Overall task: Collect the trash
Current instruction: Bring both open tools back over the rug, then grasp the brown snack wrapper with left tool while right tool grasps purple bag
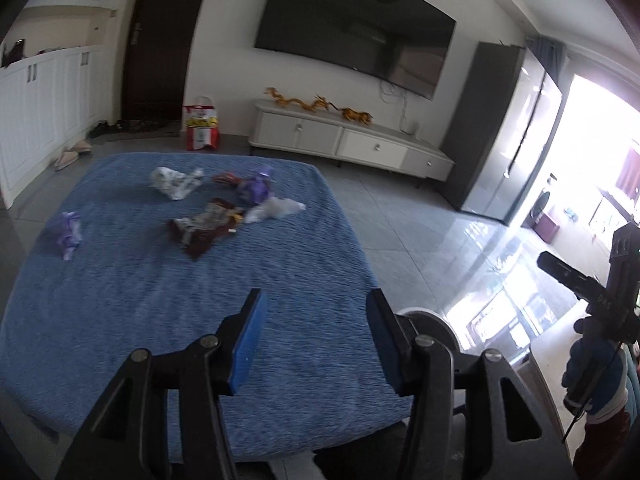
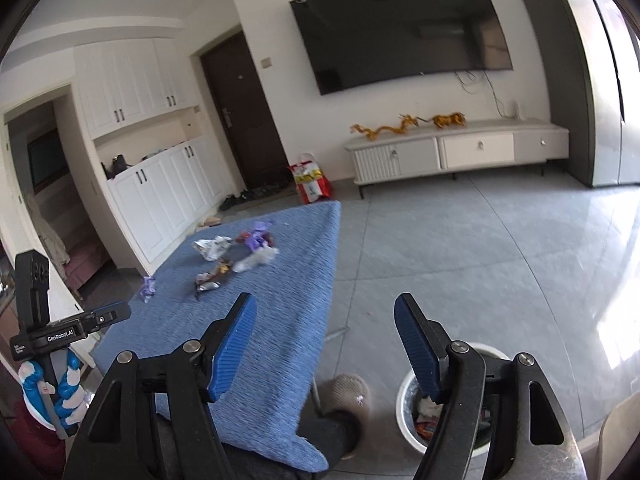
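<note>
Both my claws hung empty, jaws apart: left claw (image 1: pixel 316 336) over the worktop's (image 1: pixel 120 320) near edge, right claw (image 2: pixel 324 344) past its right edge, above the bin (image 2: pixel 404 396) on the floor. Several wrappers (image 1: pixel 208 224) lay scattered towards the far edge. I judged myself between drops; next, reaching across for another piece.

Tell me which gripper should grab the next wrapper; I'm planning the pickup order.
Probably the left gripper: it is open, empty and over the blue cloth facing the wrappers. The right gripper hangs beside the table over the bin.
</note>
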A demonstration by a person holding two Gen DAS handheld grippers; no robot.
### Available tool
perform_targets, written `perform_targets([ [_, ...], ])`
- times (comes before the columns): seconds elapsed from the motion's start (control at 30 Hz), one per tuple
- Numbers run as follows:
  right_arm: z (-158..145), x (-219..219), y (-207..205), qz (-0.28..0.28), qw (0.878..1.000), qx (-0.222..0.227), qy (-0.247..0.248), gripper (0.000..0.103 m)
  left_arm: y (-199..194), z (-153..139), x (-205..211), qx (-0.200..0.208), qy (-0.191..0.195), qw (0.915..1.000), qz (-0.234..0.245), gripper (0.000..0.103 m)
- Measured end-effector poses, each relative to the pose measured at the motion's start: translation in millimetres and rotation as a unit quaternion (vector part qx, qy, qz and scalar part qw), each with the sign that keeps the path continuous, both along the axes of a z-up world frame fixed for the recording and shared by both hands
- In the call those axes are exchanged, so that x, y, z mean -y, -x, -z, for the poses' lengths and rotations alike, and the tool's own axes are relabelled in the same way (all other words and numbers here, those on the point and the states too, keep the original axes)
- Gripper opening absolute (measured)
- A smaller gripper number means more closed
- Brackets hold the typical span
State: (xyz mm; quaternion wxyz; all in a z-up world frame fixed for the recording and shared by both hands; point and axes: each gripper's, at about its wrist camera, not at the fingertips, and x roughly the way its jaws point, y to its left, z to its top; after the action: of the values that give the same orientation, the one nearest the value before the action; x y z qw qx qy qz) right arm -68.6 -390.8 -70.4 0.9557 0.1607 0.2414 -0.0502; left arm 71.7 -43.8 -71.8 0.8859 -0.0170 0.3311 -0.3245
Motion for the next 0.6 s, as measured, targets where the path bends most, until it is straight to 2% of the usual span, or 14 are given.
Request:
perform_targets([
  [0.17, -15, -28, -15, -0.019, 1.0, 0.0, 0.022, 0.071, -11, 5, -53, 0.012, 0.005, 0.9989, -0.044, 0.05],
  [0.33, -21, -50, -39, -0.041, 0.999, -0.001, 0.033, 0.07, -32, 19, -90, -0.002, 0.008, 0.9969, -0.079, 0.05],
  [0.6, -6, -70, -108, -0.082, 0.995, -0.028, 0.04, 0.064, -84, 50, -97, -0.044, -0.001, 0.9957, -0.082, 0.05],
])
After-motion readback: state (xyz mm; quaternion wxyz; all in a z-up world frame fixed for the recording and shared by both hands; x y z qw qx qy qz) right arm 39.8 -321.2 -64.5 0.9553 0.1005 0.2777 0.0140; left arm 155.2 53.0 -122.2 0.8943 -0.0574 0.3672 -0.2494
